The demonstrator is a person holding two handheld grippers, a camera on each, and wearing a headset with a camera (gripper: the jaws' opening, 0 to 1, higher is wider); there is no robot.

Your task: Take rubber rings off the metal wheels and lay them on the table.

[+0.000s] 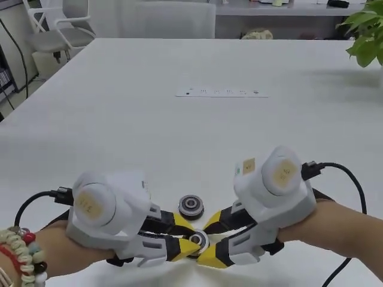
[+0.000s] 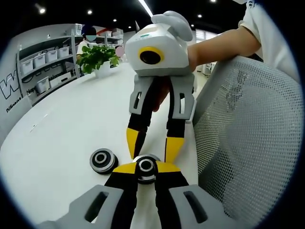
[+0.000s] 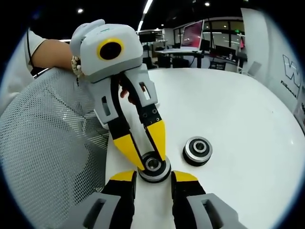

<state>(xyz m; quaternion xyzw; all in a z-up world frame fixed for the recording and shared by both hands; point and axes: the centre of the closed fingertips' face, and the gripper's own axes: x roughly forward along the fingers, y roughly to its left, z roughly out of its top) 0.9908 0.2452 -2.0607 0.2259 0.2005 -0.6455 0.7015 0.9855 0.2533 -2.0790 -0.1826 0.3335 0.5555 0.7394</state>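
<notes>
Left gripper [image 2: 146, 167] closed on metal wheel [image 1: 198, 240].
Judged braced for stripping; right gripper [image 3: 153, 176] jaws flank the rubber ring [image 3: 165, 172], grip not determinable.

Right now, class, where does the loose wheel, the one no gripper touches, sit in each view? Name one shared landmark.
Head view: loose wheel low centre, just beyond the gripped wheel.
Left gripper view: loose wheel lower left.
Right gripper view: loose wheel right of centre.
Shared landmark: the gripped wheel beside it.
</notes>
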